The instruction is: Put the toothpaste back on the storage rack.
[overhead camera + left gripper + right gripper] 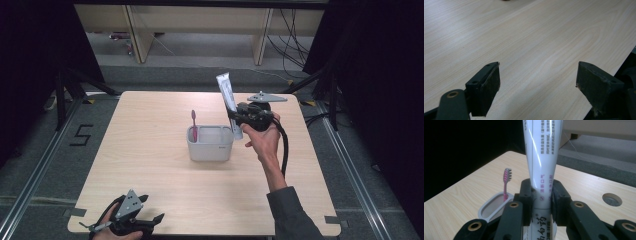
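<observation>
A white toothpaste tube (227,97) stands nearly upright in the air, cap end down, just right of the grey holder cup (210,148). My right gripper (236,117) is shut on the tube's lower part; in the right gripper view the tube (541,157) rises between the two black pads (527,195). A pink toothbrush (194,125) stands in the cup's left side, head up, and its bristled head (507,175) shows left of the tube. My left gripper (156,219) rests at the table's near-left edge, open over bare wood (534,50).
The light wooden table (150,165) has a round hole (612,199) near its far right corner. Dark curtains and stand legs (65,85) flank the table; wooden furniture legs (137,35) stand behind it.
</observation>
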